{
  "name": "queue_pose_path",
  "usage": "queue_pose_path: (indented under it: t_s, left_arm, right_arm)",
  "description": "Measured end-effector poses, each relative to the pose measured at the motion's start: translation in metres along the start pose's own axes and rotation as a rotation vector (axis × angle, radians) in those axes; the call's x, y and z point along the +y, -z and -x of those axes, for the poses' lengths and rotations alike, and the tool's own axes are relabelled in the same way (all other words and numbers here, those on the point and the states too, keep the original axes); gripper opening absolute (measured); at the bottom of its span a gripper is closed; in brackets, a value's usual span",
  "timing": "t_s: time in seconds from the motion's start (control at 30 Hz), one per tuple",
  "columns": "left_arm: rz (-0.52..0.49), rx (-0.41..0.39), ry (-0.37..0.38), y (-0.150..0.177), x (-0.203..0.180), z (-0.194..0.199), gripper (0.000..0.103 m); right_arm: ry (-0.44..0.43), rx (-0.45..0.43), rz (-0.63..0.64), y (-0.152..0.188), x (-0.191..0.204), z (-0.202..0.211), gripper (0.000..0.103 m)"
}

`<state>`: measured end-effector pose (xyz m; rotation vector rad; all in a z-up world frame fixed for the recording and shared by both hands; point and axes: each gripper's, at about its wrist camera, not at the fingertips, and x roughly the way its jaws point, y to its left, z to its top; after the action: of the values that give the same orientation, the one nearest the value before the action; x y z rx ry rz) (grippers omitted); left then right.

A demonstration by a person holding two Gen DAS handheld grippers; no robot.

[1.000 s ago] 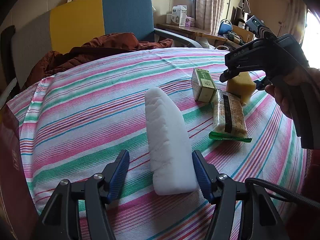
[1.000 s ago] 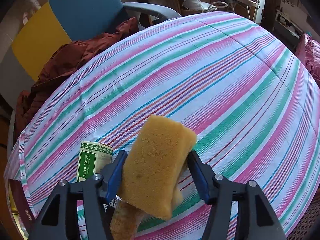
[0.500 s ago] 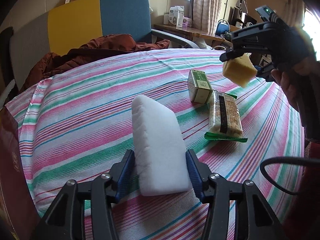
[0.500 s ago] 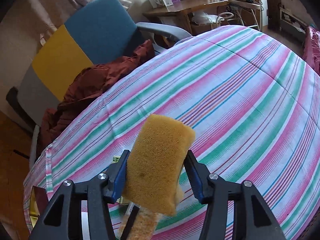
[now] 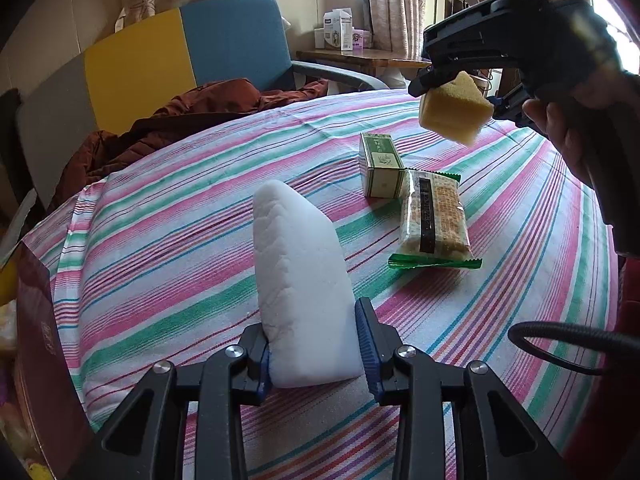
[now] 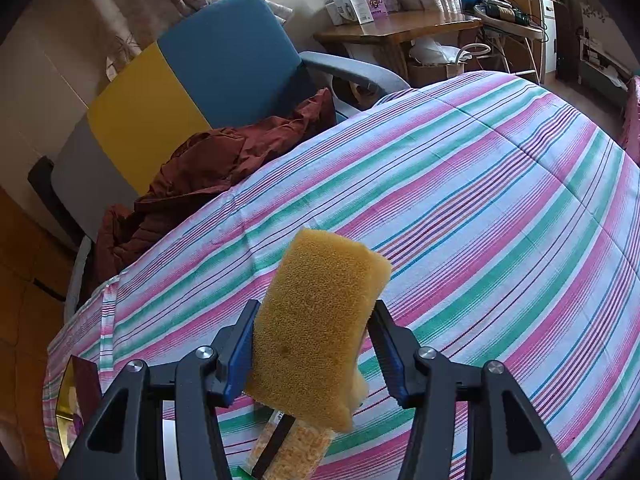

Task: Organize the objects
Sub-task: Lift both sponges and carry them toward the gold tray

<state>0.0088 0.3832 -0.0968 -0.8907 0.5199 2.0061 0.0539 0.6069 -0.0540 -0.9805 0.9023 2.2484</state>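
Left gripper [image 5: 316,344] clamped on white foam block [image 5: 298,280], blue pads pressed against both its sides, block standing out ahead between the fingers over striped tablecloth [image 5: 160,240]. Ahead and to the right of it, lying on the cloth: green box [image 5: 380,164], with wrapped cracker pack [image 5: 434,220] touching its near end. Higher up on the right, right gripper [image 5: 456,92] held in a hand [image 5: 560,136], raised above the cloth with yellow sponge [image 5: 454,114] pinched at its tip. Beyond the table's far edge, blue and yellow chair [image 5: 172,52] with rust-brown jacket [image 5: 192,116] draped over the seat. From the right wrist: right gripper [image 6: 312,352] closed narrow on yellow sponge [image 6: 316,320], both pads squeezing its flanks, sponge jutting forward and clear of striped tablecloth [image 6: 480,208]. Directly below the fingers, part of cracker pack [image 6: 292,452] showing on the cloth. Far ahead to the left, chair [image 6: 200,72] and jacket [image 6: 208,176].
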Motion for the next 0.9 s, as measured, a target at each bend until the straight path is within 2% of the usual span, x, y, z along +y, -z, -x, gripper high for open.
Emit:
queue_pose_path:
  t_s: [0.5, 0.67, 0.9]
  left_arm:
    - [0.023, -0.009, -0.027, 0.005, 0.002, 0.025, 0.032]
    - [0.033, -0.042, -0.038, 0.004, 0.007, 0.049, 0.032]
    - [0.079, -0.094, -0.054, 0.006, 0.025, 0.090, 0.032]
  right_arm:
    - [-0.077, -0.046, 0.069, 0.004, 0.016, 0.015, 0.054]
    - [-0.131, -0.072, 0.114, 0.007, 0.028, 0.024, 0.054]
    - [-0.173, -0.043, 0.196, 0.019, 0.049, 0.023, 0.054]
